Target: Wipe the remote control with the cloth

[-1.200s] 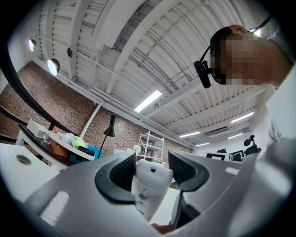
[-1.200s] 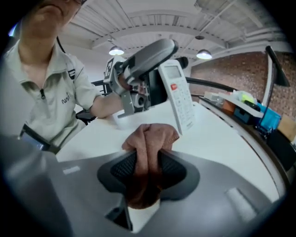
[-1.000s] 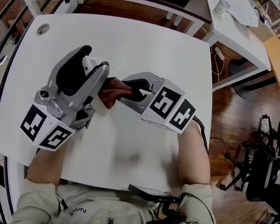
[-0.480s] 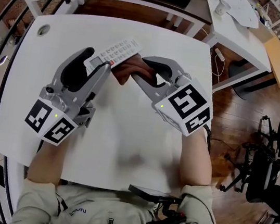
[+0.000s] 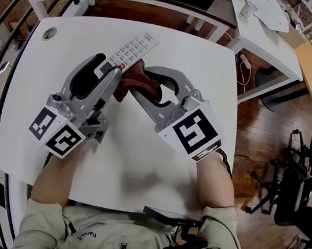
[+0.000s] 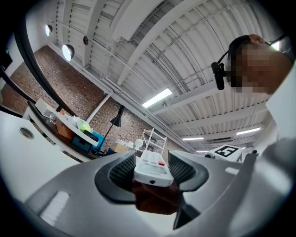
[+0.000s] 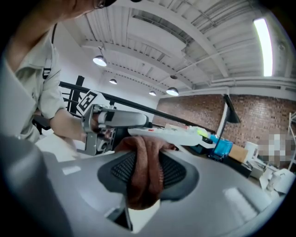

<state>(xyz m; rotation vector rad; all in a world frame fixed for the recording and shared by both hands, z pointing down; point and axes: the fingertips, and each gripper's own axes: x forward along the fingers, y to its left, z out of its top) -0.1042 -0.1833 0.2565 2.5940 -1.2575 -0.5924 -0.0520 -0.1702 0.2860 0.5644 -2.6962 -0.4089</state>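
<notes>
Remote control (image 5: 134, 49), slim white buttoned slab, clamped in left gripper (image 5: 107, 67), right gripper (image 5: 142, 83) pinching bunched brown fuzzy cloth (image 7: 145, 173)

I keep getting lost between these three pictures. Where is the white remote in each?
Head view: remote upper centre, slanting up-right.
Left gripper view: remote low centre, between the jaws.
Right gripper view: remote at centre, a white bar above the cloth.
Shared landmark: the brown cloth, right by the remote in every view.

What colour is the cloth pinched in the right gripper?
The cloth is reddish brown, clearest in the right gripper view.
</notes>
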